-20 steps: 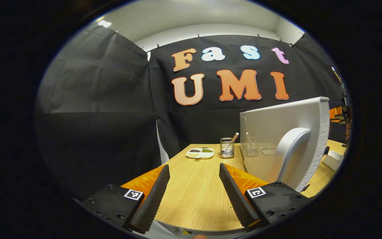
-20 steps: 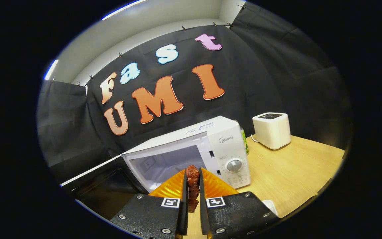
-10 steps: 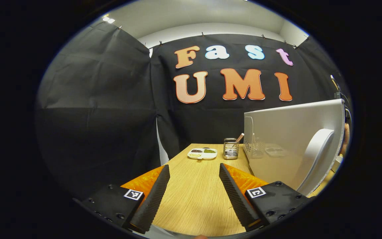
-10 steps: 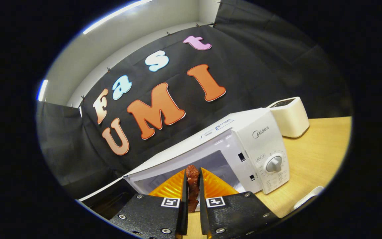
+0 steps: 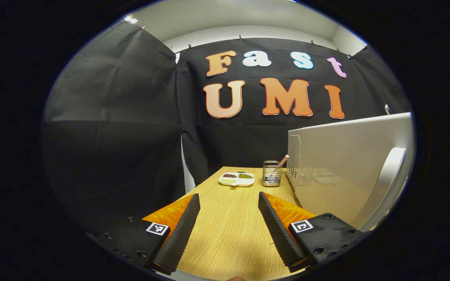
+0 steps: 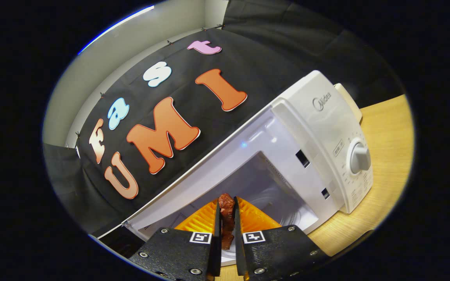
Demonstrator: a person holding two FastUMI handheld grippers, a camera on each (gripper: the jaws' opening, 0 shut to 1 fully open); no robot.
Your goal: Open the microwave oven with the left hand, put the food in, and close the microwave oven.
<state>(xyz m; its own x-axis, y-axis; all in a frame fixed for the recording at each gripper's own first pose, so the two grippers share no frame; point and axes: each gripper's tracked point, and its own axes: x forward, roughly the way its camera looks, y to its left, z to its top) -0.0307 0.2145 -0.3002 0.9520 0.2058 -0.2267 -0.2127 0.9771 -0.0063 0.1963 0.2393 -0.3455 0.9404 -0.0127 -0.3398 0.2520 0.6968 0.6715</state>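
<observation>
Moved: I've brought the food (image 6: 226, 218) nearer the microwave (image 6: 326, 132) mouth, lower centre.
Right gripper (image 6: 227, 222): clamped on it.
Left gripper (image 5: 228, 224): spread wide, empty.

Black cloth walls (image 5: 111, 117) surround a wooden table (image 5: 229, 218).

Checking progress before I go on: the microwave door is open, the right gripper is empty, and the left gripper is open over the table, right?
Not quite: the right gripper is shut on the food, per the right gripper view. The microwave is open and the left gripper is open.
</observation>
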